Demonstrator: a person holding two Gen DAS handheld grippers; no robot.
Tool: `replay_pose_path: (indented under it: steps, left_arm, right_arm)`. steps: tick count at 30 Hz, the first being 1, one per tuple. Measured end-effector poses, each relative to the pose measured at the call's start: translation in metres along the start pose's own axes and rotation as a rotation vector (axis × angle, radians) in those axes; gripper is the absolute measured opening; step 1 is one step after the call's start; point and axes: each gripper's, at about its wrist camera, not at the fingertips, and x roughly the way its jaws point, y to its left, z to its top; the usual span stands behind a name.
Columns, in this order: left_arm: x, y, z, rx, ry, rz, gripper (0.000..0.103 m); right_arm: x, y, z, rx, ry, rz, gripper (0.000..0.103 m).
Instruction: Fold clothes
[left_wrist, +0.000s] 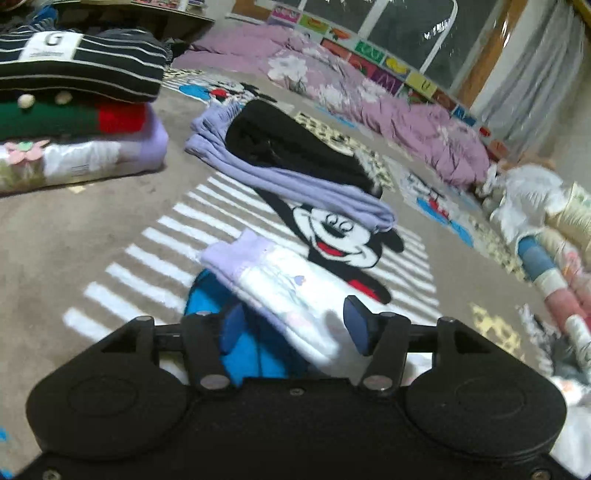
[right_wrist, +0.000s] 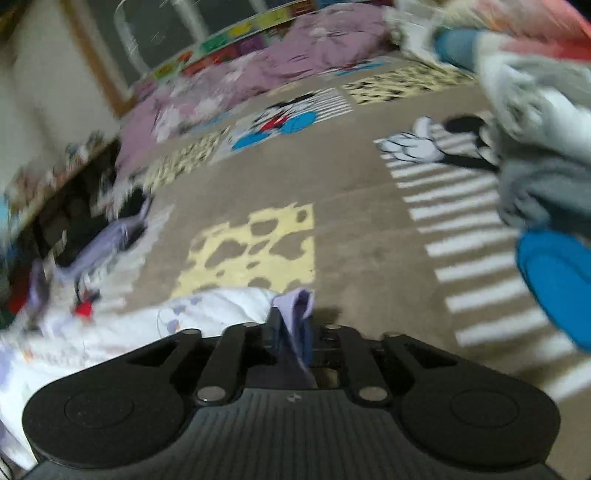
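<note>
Left tongs (left_wrist: 295, 325) gape apart over the white garment (left_wrist: 291, 295); right tongs (right_wrist: 295, 332) clamp its lilac cuff (right_wrist: 295, 306) at six o'clock.

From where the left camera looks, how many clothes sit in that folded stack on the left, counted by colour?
Black with white stripes: 1
Green and red: 1
White and lilac, at the bottom: 1
Total: 3 visible layers; whether any layer hides more, I cannot tell.

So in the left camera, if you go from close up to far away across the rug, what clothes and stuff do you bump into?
left gripper → white and lilac garment → mouse face on the rug → lavender and black clothes → purple flowered quilt → window.
</note>
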Motion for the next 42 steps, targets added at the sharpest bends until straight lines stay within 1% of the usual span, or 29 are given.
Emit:
replay_pose_path:
  steps: [2, 5, 8, 11, 14, 19, 20, 21, 23, 24, 25, 29, 33, 35, 38, 42]
  left_arm:
    - [-0.012, -0.001, -0.002, -0.014, -0.020, -0.004, 0.060]
    - [-0.030, -0.001, -0.004, -0.033, -0.051, -0.001, 0.065]
    - [-0.046, -0.003, -0.004, -0.035, -0.077, 0.001, 0.065]
    - [-0.063, -0.009, -0.006, -0.019, -0.106, 0.005, 0.066]
    - [-0.085, -0.013, -0.013, -0.009, -0.139, -0.007, 0.069]
    - [-0.121, -0.022, -0.033, 0.007, -0.147, -0.050, 0.071]
    - [-0.127, -0.025, -0.038, 0.010, -0.144, -0.063, 0.072]
    - [-0.133, -0.027, -0.043, 0.011, -0.137, -0.080, 0.073]
    - [-0.143, -0.036, -0.055, 0.022, -0.109, -0.123, 0.074]
    - [-0.146, -0.042, -0.062, 0.030, -0.090, -0.138, 0.075]
    - [-0.148, -0.048, -0.069, 0.042, -0.068, -0.149, 0.075]
    - [-0.138, -0.073, -0.096, 0.119, 0.013, -0.174, 0.075]
    - [-0.118, -0.091, -0.117, 0.164, 0.066, -0.166, 0.075]
    - [-0.107, -0.096, -0.124, 0.172, 0.077, -0.160, 0.075]
    - [-0.092, -0.102, -0.132, 0.175, 0.087, -0.153, 0.075]
    - [-0.080, -0.106, -0.137, 0.174, 0.068, -0.170, 0.074]
  right_arm:
    - [-0.017, -0.009, -0.001, 0.073, -0.042, 0.015, 0.033]
    - [-0.044, -0.021, -0.006, 0.146, -0.102, 0.034, 0.034]
    - [-0.070, -0.030, -0.012, 0.209, -0.150, 0.056, 0.036]
    - [-0.094, -0.035, -0.028, 0.260, -0.199, 0.091, 0.038]
    - [-0.108, -0.031, -0.050, 0.258, -0.243, 0.133, 0.044]
    - [-0.130, -0.025, -0.087, 0.249, -0.315, 0.203, 0.047]
    - [-0.132, -0.023, -0.094, 0.226, -0.315, 0.209, 0.047]
    - [-0.132, -0.021, -0.099, 0.196, -0.310, 0.214, 0.048]
    - [-0.131, -0.014, -0.107, 0.119, -0.291, 0.184, 0.052]
    - [-0.131, -0.012, -0.107, 0.097, -0.289, 0.174, 0.053]
    - [-0.130, -0.011, -0.106, 0.079, -0.290, 0.165, 0.053]
    - [-0.130, -0.004, -0.104, -0.002, -0.300, 0.131, 0.061]
    - [-0.127, -0.003, -0.108, -0.032, -0.284, 0.112, 0.063]
    - [-0.125, -0.005, -0.109, -0.020, -0.271, 0.115, 0.066]
    - [-0.119, -0.009, -0.109, -0.001, -0.251, 0.129, 0.067]
    - [-0.112, -0.008, -0.111, 0.001, -0.235, 0.150, 0.069]
